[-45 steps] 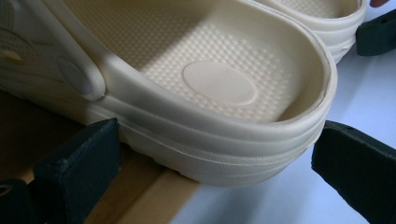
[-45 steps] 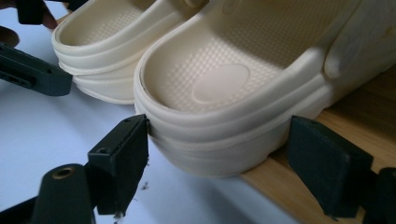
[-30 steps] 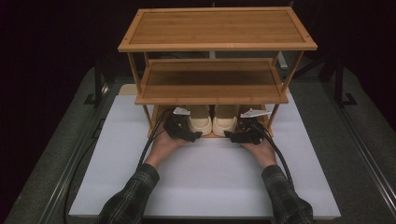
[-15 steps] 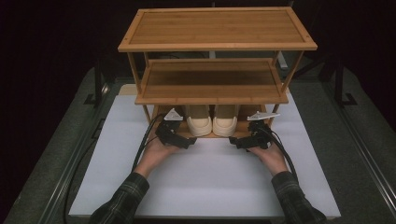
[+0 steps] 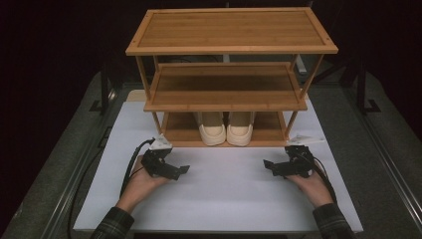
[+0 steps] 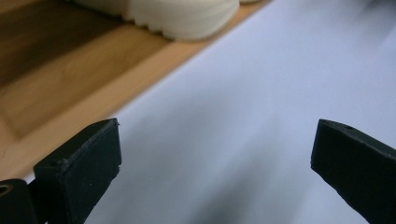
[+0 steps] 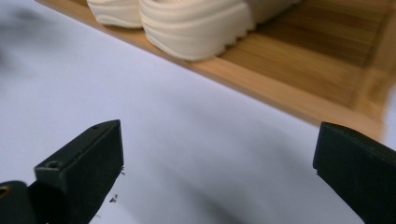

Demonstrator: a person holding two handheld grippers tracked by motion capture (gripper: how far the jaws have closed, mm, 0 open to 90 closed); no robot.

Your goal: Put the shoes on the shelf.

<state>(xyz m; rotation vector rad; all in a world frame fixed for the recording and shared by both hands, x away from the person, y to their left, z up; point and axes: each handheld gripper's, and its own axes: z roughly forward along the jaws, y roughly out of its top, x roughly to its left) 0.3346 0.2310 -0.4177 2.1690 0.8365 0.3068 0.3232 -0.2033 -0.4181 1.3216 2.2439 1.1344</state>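
High view first: we hold our left gripper (image 5: pixel 180 171) and our right gripper (image 5: pixel 268 165) low over the white surface (image 5: pixel 224 194), well apart from each other and both short of the bamboo rack (image 5: pixel 231 50). The pair of cream shoes (image 5: pixel 226 133) stands side by side on the rack's bottom shelf (image 5: pixel 266 130), toes toward us at the front edge, roughly midway between our two hands. Neither gripper touches the shoes or the rack. Our left hand (image 5: pixel 142 181) comes in from the lower left, our right hand (image 5: pixel 311 183) from the lower right, each with a plaid sleeve behind it and a black cable trailing back.

From the left gripper view, our two black fingers (image 6: pixel 79 168) stand wide apart with nothing between them but bare white surface; the shelf's front edge runs slantwise at the upper left, and a ribbed cream sole (image 6: pixel 187 18) sits on it at the top.

From the right gripper view, the fingers (image 7: pixel 81 163) are likewise spread wide and hold nothing. Our right gripper's jaws have just been opening, and no thing lies between them. Ahead of them the white surface gives way to the bamboo shelf edge, with the cream shoes (image 7: pixel 196 25) resting on it at the top, the nearer sole clearly ridged. The picture is somewhat blurred at its edges.
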